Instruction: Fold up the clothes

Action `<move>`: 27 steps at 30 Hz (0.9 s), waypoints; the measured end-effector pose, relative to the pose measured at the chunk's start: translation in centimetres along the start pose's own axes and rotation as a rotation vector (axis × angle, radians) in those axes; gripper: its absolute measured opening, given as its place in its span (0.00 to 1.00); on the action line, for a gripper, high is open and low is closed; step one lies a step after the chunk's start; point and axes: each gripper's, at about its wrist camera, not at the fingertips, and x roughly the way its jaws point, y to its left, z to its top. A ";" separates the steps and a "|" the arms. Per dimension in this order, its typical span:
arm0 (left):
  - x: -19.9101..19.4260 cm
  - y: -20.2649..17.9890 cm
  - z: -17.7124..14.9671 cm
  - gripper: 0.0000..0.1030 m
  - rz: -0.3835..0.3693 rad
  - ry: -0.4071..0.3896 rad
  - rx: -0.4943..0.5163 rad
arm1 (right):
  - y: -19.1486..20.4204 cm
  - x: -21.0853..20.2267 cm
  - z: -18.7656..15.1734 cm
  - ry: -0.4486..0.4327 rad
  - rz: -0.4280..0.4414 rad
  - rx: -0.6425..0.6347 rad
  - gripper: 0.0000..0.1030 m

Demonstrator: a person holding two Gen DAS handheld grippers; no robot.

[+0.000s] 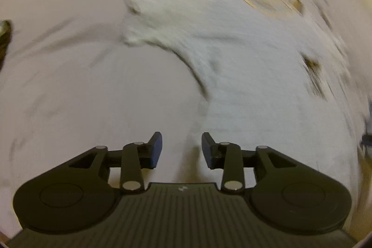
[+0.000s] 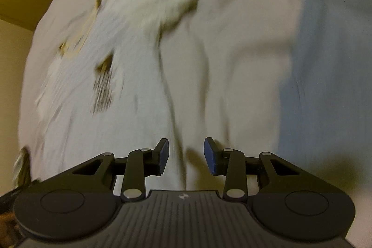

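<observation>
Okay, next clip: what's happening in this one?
A person is working with two handheld grippers over a bed sheet on which a white garment lies spread out, with tan patches. Both views are motion-blurred. The left tool and the right tool are both open and hold nothing, hovering near the garment's edge. A blue cloth lies off to the right. No fold looks begun yet.

A: Left black two-finger gripper w/ blue pads (image 1: 181, 149), state?
B: Jaws apart, gap clear, nothing held; fingers point fwd, pads parallel.
A: Right black two-finger gripper w/ blue pads (image 2: 186, 155)?
B: Same: jaws spread, nothing between them. Both views motion-blurred.
</observation>
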 end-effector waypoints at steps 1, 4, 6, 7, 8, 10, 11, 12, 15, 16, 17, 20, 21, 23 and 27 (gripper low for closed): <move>-0.2 -1.1 -1.0 0.38 -0.012 0.012 0.061 | -0.2 -0.8 -2.0 0.009 0.012 0.014 0.39; -0.7 -3.6 -3.9 0.44 -0.061 0.050 0.234 | -0.8 -2.2 -7.7 0.027 0.048 0.075 0.45; -0.9 -3.8 -5.5 0.46 -0.093 0.059 0.296 | -0.6 -2.0 -11.0 0.027 0.058 0.112 0.45; -0.9 -3.8 -6.3 0.46 -0.109 0.065 0.319 | -0.6 -1.9 -12.6 0.016 0.060 0.126 0.45; -0.7 -3.5 -6.8 0.46 -0.123 0.071 0.319 | -0.6 -1.8 -14.1 0.005 0.062 0.141 0.45; -0.6 -2.6 -7.8 0.47 -0.147 0.082 0.339 | -0.6 -1.4 -16.6 -0.004 0.055 0.179 0.46; -0.5 -2.3 -8.4 0.47 -0.153 0.088 0.359 | -0.5 -1.0 -17.8 -0.003 0.048 0.196 0.45; -0.7 -1.9 -9.0 0.48 -0.150 0.090 0.389 | -0.4 -0.7 -19.0 -0.002 0.040 0.213 0.45; -1.7 -0.8 -10.6 0.48 -0.144 0.081 0.445 | 0.0 -0.4 -21.7 -0.008 -0.027 0.224 0.43; -2.1 -0.3 -11.1 0.50 -0.143 0.079 0.453 | -0.2 -0.7 -22.2 -0.030 -0.021 0.259 0.42; -2.4 0.3 -11.5 0.50 -0.143 0.079 0.441 | -0.3 -1.0 -22.8 -0.054 -0.012 0.292 0.42; -3.0 2.1 -12.5 0.50 -0.151 0.089 0.337 | -0.6 -2.1 -23.6 -0.122 0.045 0.370 0.43; -2.9 2.7 -12.7 0.51 -0.161 0.095 0.280 | -0.7 -2.1 -23.8 -0.140 0.063 0.394 0.46; -2.1 4.0 -13.2 0.51 -0.201 0.126 0.126 | -1.1 -2.1 -24.0 -0.177 0.103 0.447 0.49; -0.4 5.0 -14.1 0.38 -0.269 0.158 -0.056 | -3.5 -0.7 -24.7 -0.258 0.241 0.634 0.49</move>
